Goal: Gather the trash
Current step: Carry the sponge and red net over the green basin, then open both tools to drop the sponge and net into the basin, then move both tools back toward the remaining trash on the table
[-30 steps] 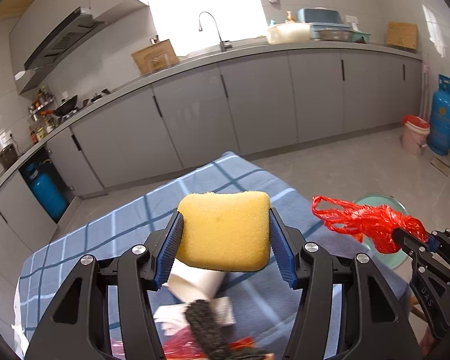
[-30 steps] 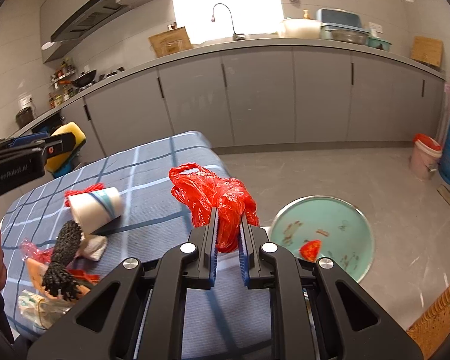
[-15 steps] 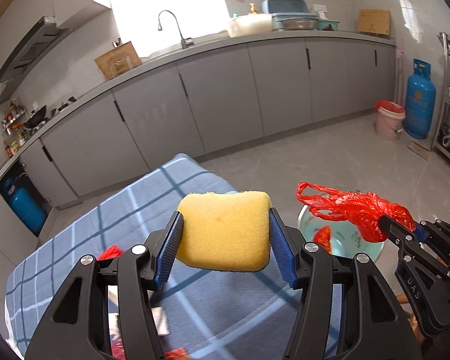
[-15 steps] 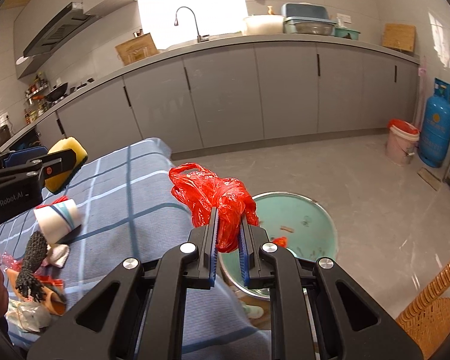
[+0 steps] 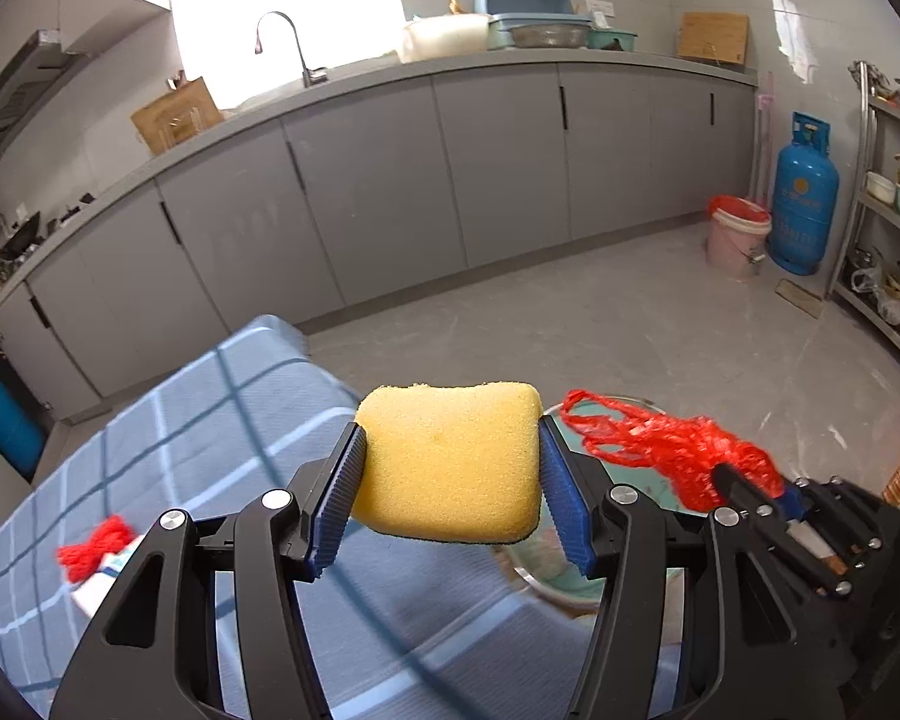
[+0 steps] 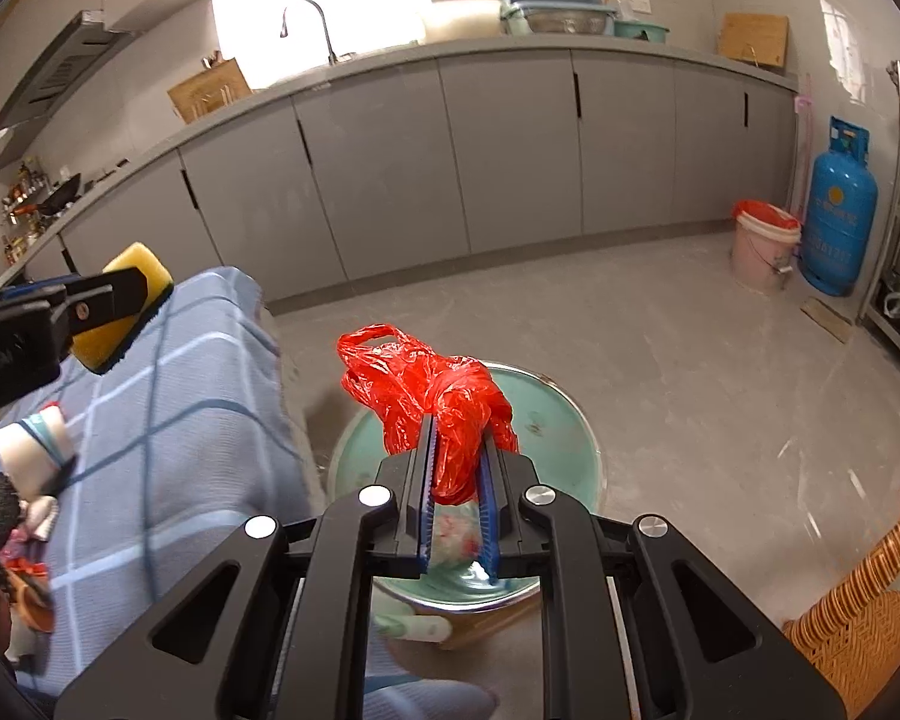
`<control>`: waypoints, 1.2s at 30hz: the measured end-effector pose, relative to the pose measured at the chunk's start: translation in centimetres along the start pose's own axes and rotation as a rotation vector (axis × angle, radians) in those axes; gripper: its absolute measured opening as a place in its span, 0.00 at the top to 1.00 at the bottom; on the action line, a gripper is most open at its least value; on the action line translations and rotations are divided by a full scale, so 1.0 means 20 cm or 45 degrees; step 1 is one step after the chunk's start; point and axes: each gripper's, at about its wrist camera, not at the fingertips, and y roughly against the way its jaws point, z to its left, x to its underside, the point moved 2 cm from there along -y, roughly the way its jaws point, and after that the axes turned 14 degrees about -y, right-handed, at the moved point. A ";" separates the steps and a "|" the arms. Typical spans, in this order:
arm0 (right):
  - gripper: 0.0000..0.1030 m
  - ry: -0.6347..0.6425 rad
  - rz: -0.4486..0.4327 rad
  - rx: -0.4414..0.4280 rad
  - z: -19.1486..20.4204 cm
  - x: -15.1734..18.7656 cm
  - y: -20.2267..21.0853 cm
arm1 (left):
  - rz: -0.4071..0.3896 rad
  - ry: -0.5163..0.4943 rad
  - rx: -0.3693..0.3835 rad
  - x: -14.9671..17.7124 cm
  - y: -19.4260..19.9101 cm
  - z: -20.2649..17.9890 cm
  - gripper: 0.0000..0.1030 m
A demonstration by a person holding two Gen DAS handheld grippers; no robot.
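Right gripper (image 6: 457,474): fingers nearly closed, pinching a crumpled red plastic bag (image 6: 435,396) directly above the green basin (image 6: 561,420) on the floor. Left gripper (image 5: 450,489): fingers spread about halfway, clamping a yellow sponge (image 5: 447,459) beside the basin, over the desk (image 5: 180,420) edge. Beyond the basin, a pink bucket (image 6: 762,252).

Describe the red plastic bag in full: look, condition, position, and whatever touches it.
The red plastic bag is thin, glossy film, crumpled and bunched into a wad, with one handle loop sticking up at its far end. The right tool is shut on its lower part, blue pads pressing from both sides; nothing else touches it. It hangs in the air above the teal basin on the floor, just beyond the edge of the blue checked tablecloth. In the left wrist view it looks stretched and stringy.
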 end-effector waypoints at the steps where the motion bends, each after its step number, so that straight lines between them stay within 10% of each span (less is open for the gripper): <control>1: 0.86 0.000 0.006 0.011 -0.02 0.00 -0.03 | 0.000 0.000 0.013 -0.01 -0.02 -0.02 0.44; 16: 0.83 -0.012 0.088 0.078 -0.16 0.00 -0.28 | 0.055 -0.044 0.146 -0.02 -0.35 -0.24 0.30; 23: 0.50 -0.054 0.069 0.103 -0.22 -0.01 -0.32 | 0.059 -0.019 0.110 -0.02 -0.38 -0.18 0.18; 36: 0.33 -0.081 0.040 0.088 -0.16 0.02 -0.15 | 0.045 -0.033 -0.001 0.01 -0.21 -0.11 0.11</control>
